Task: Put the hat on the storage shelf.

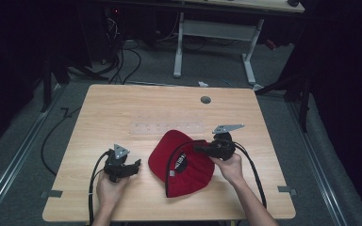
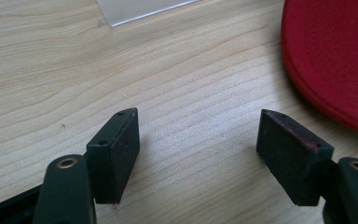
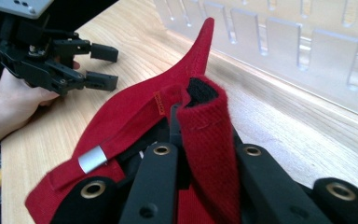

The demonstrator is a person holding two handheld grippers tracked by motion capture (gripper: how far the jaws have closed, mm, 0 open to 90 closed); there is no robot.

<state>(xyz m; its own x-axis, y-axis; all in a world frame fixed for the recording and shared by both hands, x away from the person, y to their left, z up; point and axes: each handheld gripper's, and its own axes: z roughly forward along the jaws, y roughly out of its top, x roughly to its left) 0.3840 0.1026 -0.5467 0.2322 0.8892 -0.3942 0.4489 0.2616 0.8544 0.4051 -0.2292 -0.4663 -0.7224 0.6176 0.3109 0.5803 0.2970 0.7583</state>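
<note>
While the left gripper (image 1: 136,165) waits low over the pale wood-grain table (image 1: 122,108) at the person's left, its jaws stand wide apart with nothing between them, and in the left gripper view only bare wood lies in the gap. The left hand (image 1: 109,186) holds it just beside the red fabric baseball cap (image 1: 169,146), whose stitched edge curves into that view at the right, near but not touching the right-hand jaw. The cap lies near the middle of the table, toward the person's side, upturned so that its dark inner band and a small white label face up. A clear plastic slotted strip (image 1: 167,128) lies flat on the table just beyond it.

Further right, the right gripper (image 1: 199,149) has its jaws closed on a fold of the cap's rear edge; in the right gripper view the red cloth, with its black lining, stands pinched between them, and a small silver metal clasp (image 3: 92,159) on the strap sits just to one side. The right hand (image 1: 228,165) steadies that gripper at the cap's right side.

The step in hand appears to be holding the cap by one edge so that the free gripper can join. The next move likely calls for the left gripper to slide toward the near brim, set its open jaws about the edge and close, without dragging the cloth out of the right gripper's pinch.
</note>
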